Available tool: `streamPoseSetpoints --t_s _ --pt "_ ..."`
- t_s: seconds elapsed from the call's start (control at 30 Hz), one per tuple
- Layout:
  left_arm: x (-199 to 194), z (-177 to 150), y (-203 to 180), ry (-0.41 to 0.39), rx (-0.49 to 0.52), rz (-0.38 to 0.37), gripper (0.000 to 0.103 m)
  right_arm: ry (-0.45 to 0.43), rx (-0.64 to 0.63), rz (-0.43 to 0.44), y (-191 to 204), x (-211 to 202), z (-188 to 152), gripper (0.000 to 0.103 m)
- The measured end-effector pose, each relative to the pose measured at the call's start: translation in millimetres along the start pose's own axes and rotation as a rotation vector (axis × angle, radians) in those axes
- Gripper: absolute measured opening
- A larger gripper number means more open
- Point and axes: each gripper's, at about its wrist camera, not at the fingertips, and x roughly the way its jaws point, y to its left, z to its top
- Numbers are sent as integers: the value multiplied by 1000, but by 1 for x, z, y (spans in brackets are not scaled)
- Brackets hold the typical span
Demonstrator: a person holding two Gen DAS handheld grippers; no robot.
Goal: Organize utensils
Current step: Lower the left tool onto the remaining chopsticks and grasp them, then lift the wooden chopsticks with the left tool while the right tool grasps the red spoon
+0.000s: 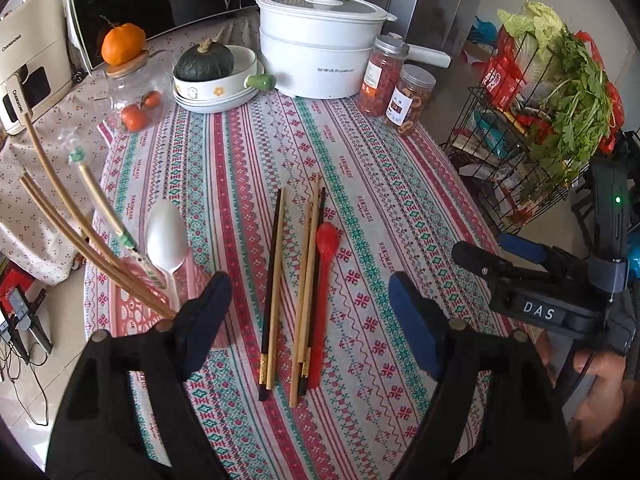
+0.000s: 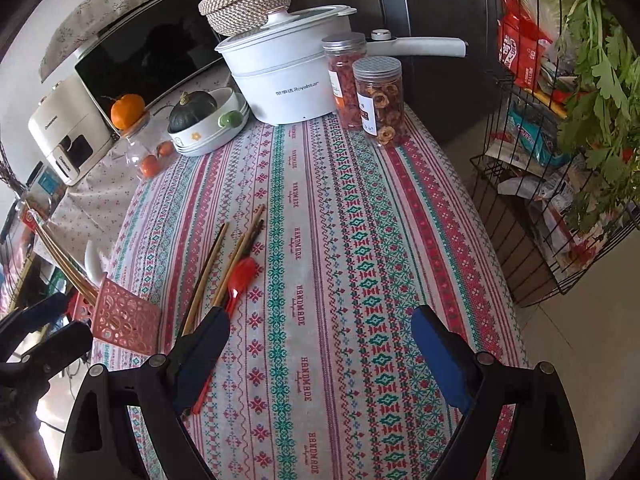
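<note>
Several chopsticks (image 1: pixel 274 288) lie on the patterned tablecloth (image 1: pixel 380 184), dark and light ones side by side, with a red spoon (image 1: pixel 326 248) at their right. A pink perforated holder (image 2: pixel 120 316) at the table's left edge holds a white spoon (image 1: pixel 166 236) and several bamboo chopsticks (image 1: pixel 76 216). My left gripper (image 1: pixel 310 312) is open and empty above the near ends of the loose chopsticks. My right gripper (image 2: pixel 320 344) is open and empty over bare cloth, right of the chopsticks (image 2: pixel 208 276) and red spoon (image 2: pixel 240 276). It also shows in the left wrist view (image 1: pixel 504 260).
At the table's far end stand a white Royalstar pot (image 1: pixel 320 52), two snack jars (image 1: pixel 396 80), stacked bowls with a green squash (image 1: pixel 212 76) and a glass jar with oranges (image 1: pixel 132 96). A wire rack with greens (image 1: pixel 552 120) stands right of the table.
</note>
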Motion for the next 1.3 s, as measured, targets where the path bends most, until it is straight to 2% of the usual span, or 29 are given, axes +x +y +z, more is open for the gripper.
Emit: streamPoseSetpoints --t_s 0.03,0.13,0.23,0.3,0.43,0.6,0.93,1.1,1.23,1.3 --pt "10 5 -2 31 -1 -7 63 3 4 -8 -4 2 1 93" --pt "44 18 -3 131 -17 -14 24 10 1 -26 -13 7 4 93" --pt "74 26 -2 191 -16 33 14 16 9 -30 -20 11 6 93" --pt "90 32 1 220 -10 77 12 16 26 -24 -25 12 8 93" --pt "120 39 9 283 -39 118 9 13 59 -6 -31 14 12 93" --pt "141 40 10 324 -27 188 7 44 72 28 -29 22 13 93" --pt "152 40 13 357 -18 211 7 48 51 64 -17 23 14 93" --pt "165 50 8 389 10 239 7 61 49 63 -16 28 14 93" --pt "167 40 -3 426 35 239 7 62 47 62 -16 28 14 93" --pt "166 35 -4 405 19 231 7 63 50 58 -17 29 14 93"
